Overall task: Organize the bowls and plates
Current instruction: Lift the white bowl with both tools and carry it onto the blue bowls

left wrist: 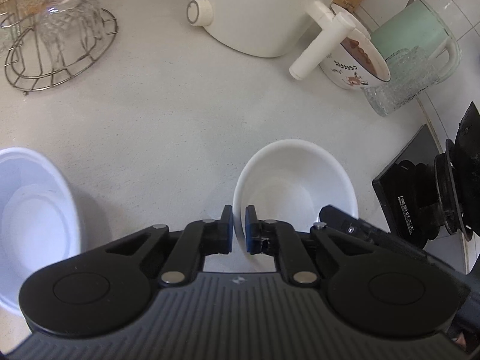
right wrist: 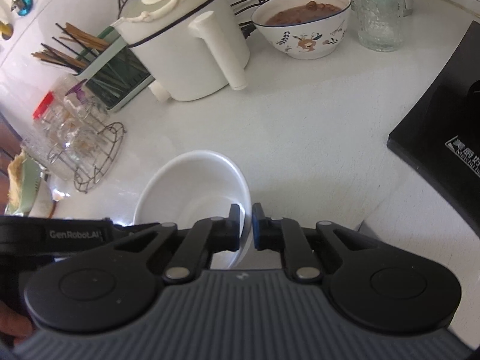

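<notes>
White bowl (left wrist: 295,186) on the counter (left wrist: 168,126), just in front of the white kettle (left wrist: 255,12). Left gripper (left wrist: 239,229) and right gripper (right wrist: 246,227) both clamped on its rim — opposite sides. Lift level, evenly matched. Second bowl (left wrist: 30,219) left of it; counter crowded behind.

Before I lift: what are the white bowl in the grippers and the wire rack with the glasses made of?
White bowl: probably glazed ceramic or porcelain, possibly melamine; smooth, glossy, opaque, with a thin rim and soft highlights.
Wire rack: metal, likely steel or chrome-plated; thin bent silvery rods with bright glints.
Glasses on it: clear glass by their look, see-through with sharp reflections; clear plastic cannot be excluded.
</notes>
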`<state>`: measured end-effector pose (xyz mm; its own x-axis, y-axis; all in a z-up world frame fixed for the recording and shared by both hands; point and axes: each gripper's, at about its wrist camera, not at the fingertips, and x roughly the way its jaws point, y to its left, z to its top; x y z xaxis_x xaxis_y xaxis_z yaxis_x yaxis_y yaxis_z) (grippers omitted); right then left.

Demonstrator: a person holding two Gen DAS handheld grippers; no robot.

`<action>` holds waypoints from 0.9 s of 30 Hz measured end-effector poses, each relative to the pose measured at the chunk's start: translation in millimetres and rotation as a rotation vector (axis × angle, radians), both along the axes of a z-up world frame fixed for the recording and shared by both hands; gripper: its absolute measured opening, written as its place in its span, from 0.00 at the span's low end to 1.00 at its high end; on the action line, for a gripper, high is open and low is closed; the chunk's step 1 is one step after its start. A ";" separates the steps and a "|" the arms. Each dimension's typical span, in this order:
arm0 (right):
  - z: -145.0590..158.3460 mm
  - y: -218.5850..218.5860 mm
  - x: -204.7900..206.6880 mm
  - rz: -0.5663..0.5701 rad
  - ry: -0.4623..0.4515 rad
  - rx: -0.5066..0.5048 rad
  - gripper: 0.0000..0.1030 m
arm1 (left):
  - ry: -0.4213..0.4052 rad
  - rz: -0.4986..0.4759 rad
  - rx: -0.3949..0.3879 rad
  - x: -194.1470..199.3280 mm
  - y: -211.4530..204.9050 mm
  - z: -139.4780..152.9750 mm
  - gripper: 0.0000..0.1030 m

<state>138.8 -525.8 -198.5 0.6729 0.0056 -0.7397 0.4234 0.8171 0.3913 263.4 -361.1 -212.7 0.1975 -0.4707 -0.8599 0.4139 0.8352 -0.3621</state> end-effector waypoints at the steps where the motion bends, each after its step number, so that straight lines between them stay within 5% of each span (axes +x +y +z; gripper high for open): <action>1: 0.6 1.8 -1.6 0.002 0.002 0.003 0.11 | 0.008 0.006 -0.006 -0.2 2.6 1.1 0.09; 27: 90.3 50.4 -11.3 0.001 -0.117 -0.008 0.11 | 0.009 0.014 -0.182 -4.2 96.5 105.4 0.09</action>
